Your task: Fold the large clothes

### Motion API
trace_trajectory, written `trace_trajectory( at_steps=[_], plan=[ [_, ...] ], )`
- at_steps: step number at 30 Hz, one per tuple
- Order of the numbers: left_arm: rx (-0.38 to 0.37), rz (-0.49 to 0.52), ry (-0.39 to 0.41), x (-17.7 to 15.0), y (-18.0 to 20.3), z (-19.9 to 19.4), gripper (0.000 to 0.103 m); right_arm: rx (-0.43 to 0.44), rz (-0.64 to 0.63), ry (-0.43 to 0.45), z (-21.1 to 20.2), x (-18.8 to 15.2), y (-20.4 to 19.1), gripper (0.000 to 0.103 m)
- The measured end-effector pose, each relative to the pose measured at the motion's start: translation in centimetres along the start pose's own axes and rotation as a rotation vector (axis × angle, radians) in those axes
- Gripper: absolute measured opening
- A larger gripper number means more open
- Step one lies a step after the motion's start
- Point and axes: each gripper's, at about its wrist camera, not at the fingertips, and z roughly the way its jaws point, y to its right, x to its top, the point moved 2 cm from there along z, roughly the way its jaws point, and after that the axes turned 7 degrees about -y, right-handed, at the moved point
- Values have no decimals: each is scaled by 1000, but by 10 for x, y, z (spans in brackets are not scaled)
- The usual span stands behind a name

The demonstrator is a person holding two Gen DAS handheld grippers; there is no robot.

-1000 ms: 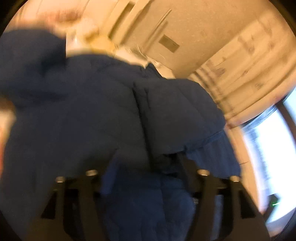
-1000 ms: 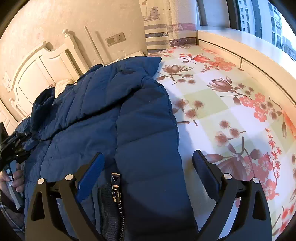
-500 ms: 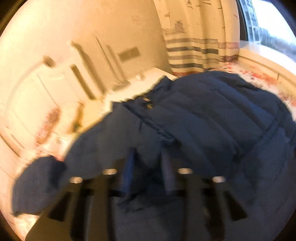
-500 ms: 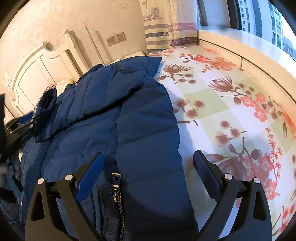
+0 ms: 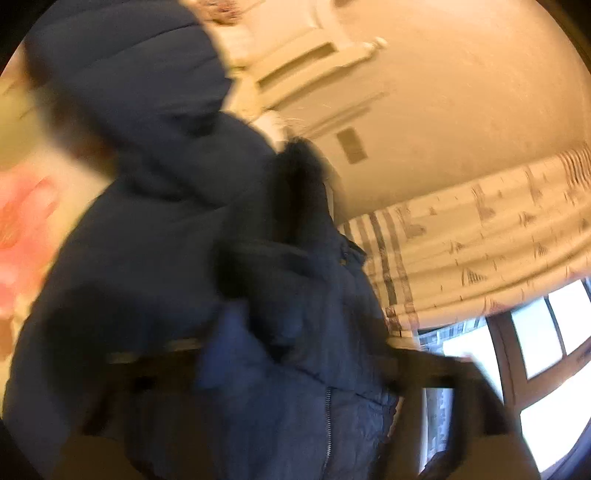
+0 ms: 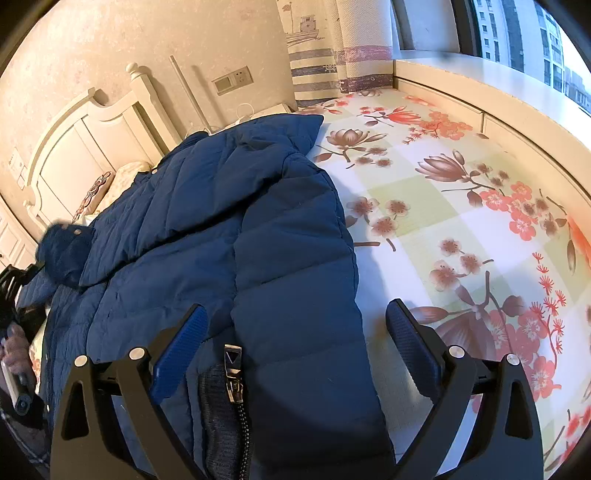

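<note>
A home bedroom — the right wrist view looks across a bed under a floral bedsheet (image 6: 443,206), with a white panelled headboard (image 6: 85,147) at ten o'clock. At twelve o'clock hang striped curtains (image 6: 317,55) printed with a boat, and a wall switch plate (image 6: 232,80) sits beside them — apartment towers show through the window (image 6: 524,33) at one o'clock.

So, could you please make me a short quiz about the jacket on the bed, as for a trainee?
1. The blue jacket lies on: A) a floral bedsheet; B) a wooden floor; C) a desk.
2. True or false: the right hand-held gripper is open.
3. Which metal part lies between its fingers?
Key: 1 A; 2 true; 3 the zipper pull.
</note>
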Motion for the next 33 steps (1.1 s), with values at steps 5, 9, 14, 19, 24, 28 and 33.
trace_trajectory(
  at_steps=[5,9,14,19,24,28,33],
  plan=[
    [58,40,54,3,8,-3,84,-3,-2,-1,0,0,0,94],
    [157,143,122,-4,21,-9,82,2,1,1,0,0,0,94],
    [268,162,61,5,9,8,78,-6,8,2,-2,0,1,94],
    [300,254,72,4,-4,7,24,-29,-24,107,-28,6,-5,86],
    [292,275,85,1,-4,4,22,-56,-174,170,-42,43,-45,54],
    [312,316,107,-4,3,4,25,-96,-284,152,-13,73,-81,52],
    [299,263,108,-1,-5,0,32,-150,-200,-23,67,86,-58,48]
  ],
)
